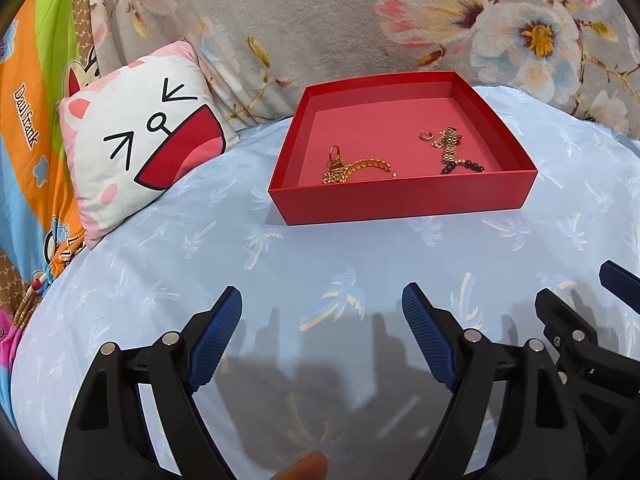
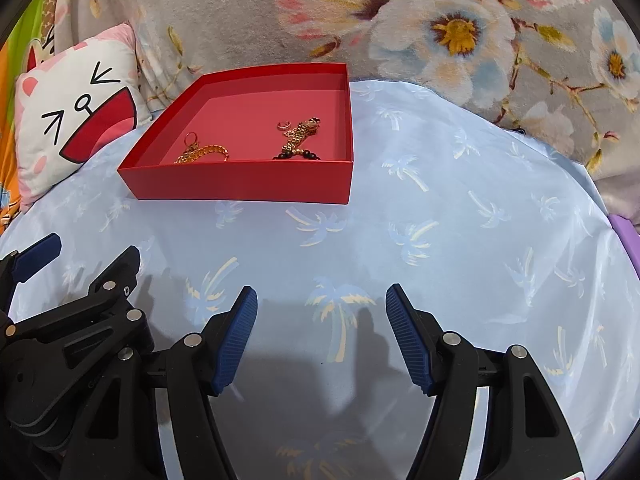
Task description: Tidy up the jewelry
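Observation:
A shallow red box [image 1: 400, 202] [image 2: 240, 184] lies on the pale blue sheet ahead of both grippers. Inside it lie a gold chain bracelet [image 1: 356, 168] [image 2: 204, 153] with a gold ring [image 1: 335, 153] [image 2: 191, 137] by its end, a gold link band [image 1: 450, 146] [image 2: 298, 134], a small ring [image 1: 425, 135] [image 2: 283, 125] and a dark bead bracelet [image 1: 462, 168] [image 2: 298, 155]. My left gripper [image 1: 322, 300] hovers open over bare sheet, well short of the box. My right gripper [image 2: 321, 300] is open too, with nothing between its fingers. Each gripper shows at the edge of the other's view.
A white and pink cartoon cushion [image 1: 140, 136] [image 2: 76, 108] leans at the left of the box. A grey floral blanket [image 1: 400, 12] [image 2: 440, 20] rises behind it. A fingertip [image 1: 304, 466] shows at the bottom edge. A purple object [image 2: 624, 232] peeks in at the right.

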Demonstrator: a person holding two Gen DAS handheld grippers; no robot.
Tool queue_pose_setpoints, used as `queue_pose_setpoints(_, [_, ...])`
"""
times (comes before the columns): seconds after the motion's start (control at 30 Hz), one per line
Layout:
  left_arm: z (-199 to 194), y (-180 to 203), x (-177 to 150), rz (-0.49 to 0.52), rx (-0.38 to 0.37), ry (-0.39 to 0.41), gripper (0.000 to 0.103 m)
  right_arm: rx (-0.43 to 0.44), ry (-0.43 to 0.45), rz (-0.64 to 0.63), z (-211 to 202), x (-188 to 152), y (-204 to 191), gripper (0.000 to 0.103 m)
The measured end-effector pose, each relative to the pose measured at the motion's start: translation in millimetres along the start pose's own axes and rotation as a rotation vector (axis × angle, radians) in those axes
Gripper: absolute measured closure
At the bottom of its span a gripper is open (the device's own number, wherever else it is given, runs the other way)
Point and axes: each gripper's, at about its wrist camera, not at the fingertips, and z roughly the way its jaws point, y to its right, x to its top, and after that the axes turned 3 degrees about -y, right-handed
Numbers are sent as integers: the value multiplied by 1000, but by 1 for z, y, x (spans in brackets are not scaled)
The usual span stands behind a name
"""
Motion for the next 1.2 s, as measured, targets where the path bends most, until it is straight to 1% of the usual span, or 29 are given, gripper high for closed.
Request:
queue_pose_setpoints(0.5, [-2,-2,0,-3,5,12,23,-1,9,-3,-2,1,0,37])
queue_pose_setpoints(0.7, [0,-3,0,-11,-16,2,23,0,13,-4,-2,1,1,37])
queue_pose_setpoints(1.2, [-1,-2,-1,-4,-7,14,25,0,15,-5,-2,0,0,37])
